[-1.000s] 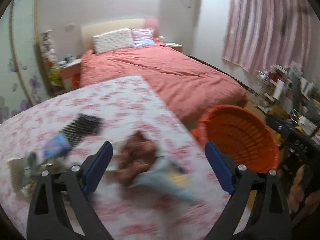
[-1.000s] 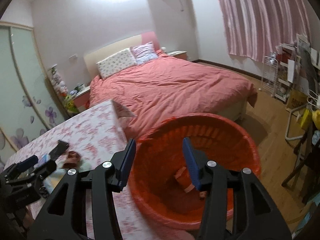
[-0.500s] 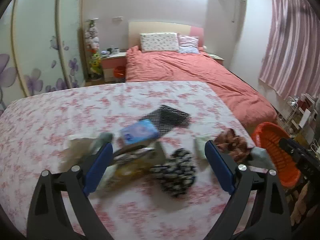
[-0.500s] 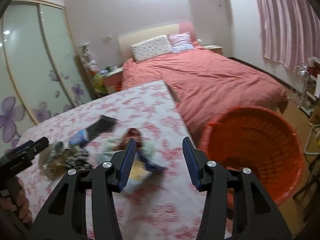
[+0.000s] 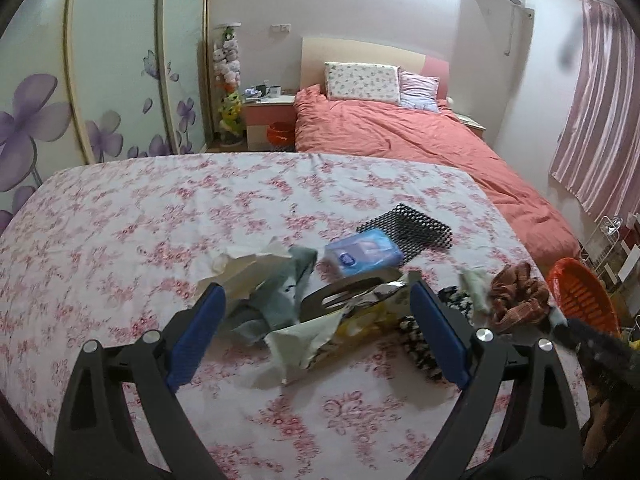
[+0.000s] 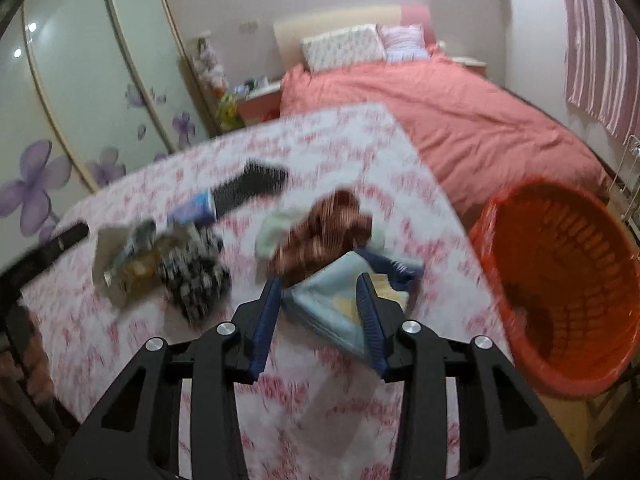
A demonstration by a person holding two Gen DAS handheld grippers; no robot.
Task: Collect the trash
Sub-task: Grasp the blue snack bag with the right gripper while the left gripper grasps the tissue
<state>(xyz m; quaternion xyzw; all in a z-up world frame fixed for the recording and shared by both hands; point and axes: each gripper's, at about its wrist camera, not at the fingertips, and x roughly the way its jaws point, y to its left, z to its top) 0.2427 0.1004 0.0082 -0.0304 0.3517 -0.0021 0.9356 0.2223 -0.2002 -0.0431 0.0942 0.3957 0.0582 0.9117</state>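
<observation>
Trash lies on a table with a pink floral cloth (image 5: 120, 240). My left gripper (image 5: 316, 320) is open wide, its fingers either side of a crumpled yellow-and-silver wrapper (image 5: 352, 316) and grey-white paper (image 5: 260, 276). A blue tissue pack (image 5: 362, 256) and a black mesh piece (image 5: 408, 228) lie behind. My right gripper (image 6: 320, 308) is open over a light blue wrapper (image 6: 332, 300), next to a brown striped cloth (image 6: 324, 232). The orange basket (image 6: 560, 280) stands off the table's right edge.
A black-and-white patterned cloth (image 6: 192, 276) lies left of the right gripper. A bed with a salmon cover (image 5: 400, 140) stands behind the table. Wardrobe doors (image 5: 100, 80) are at the left, pink curtains (image 5: 600, 120) at the right.
Both grippers swung left from the basket toward the table. The left now frames the crumpled wrapper pile; the right has come down over the light blue wrapper.
</observation>
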